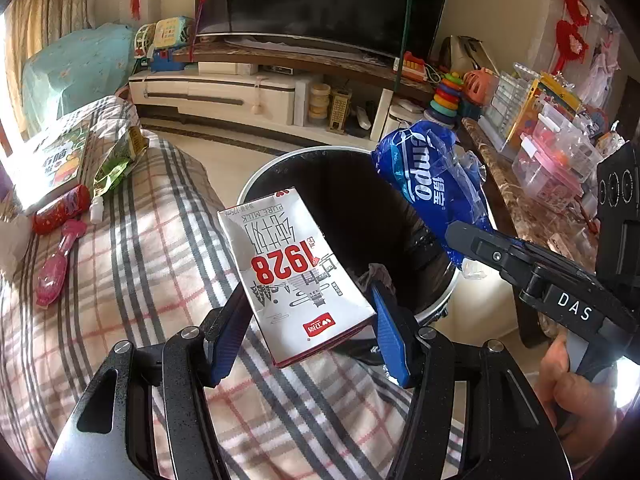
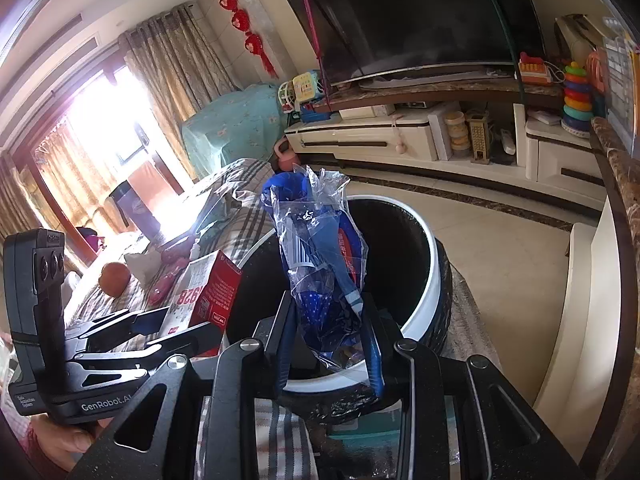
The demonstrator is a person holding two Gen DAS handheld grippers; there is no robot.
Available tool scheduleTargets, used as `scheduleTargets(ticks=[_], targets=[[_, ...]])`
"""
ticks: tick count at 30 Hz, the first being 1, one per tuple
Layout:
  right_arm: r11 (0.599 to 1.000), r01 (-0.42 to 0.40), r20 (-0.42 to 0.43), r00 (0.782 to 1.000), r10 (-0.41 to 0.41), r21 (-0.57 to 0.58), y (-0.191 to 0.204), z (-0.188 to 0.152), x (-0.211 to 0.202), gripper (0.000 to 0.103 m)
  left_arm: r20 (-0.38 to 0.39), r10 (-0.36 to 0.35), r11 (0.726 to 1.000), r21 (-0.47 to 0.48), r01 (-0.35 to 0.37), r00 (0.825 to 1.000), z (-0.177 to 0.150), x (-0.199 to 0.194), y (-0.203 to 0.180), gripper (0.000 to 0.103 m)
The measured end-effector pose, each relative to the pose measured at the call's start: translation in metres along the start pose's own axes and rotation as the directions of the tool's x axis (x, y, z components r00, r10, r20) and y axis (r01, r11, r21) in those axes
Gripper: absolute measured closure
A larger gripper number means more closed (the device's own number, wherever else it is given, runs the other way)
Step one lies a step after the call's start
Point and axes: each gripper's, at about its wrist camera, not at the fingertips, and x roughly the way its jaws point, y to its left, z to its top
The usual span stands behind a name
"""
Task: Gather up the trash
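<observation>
My left gripper (image 1: 308, 316) is shut on a white and red milk carton (image 1: 296, 276) marked 1928, held at the near rim of a round trash bin (image 1: 288, 160) with a black liner. My right gripper (image 2: 328, 332) is shut on a crumpled blue plastic wrapper (image 2: 316, 248) and holds it over the bin (image 2: 424, 248). In the left wrist view the right gripper (image 1: 456, 236) comes in from the right with the wrapper (image 1: 428, 176). The carton (image 2: 204, 292) and left gripper (image 2: 160, 320) show at the left of the right wrist view.
A plaid-covered sofa (image 1: 132, 264) carries a green snack bag (image 1: 116, 160), a red can (image 1: 60, 208), a pink brush (image 1: 56, 264) and a book (image 1: 52, 160). A cluttered marble table (image 1: 532, 200) stands right of the bin. A TV cabinet (image 1: 240, 88) lies beyond.
</observation>
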Motion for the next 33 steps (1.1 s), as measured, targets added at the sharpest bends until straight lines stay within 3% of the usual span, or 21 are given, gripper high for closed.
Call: scheduleTargets(ticks=[33], targets=[[1.000,0.027,-0.042,0.999,-0.028,-0.003,-0.015,0.019,0.022,0.069,-0.060,-0.015,1.000,-0.002,0.015,0.998,0.024,0.034,-0.001,0.044]])
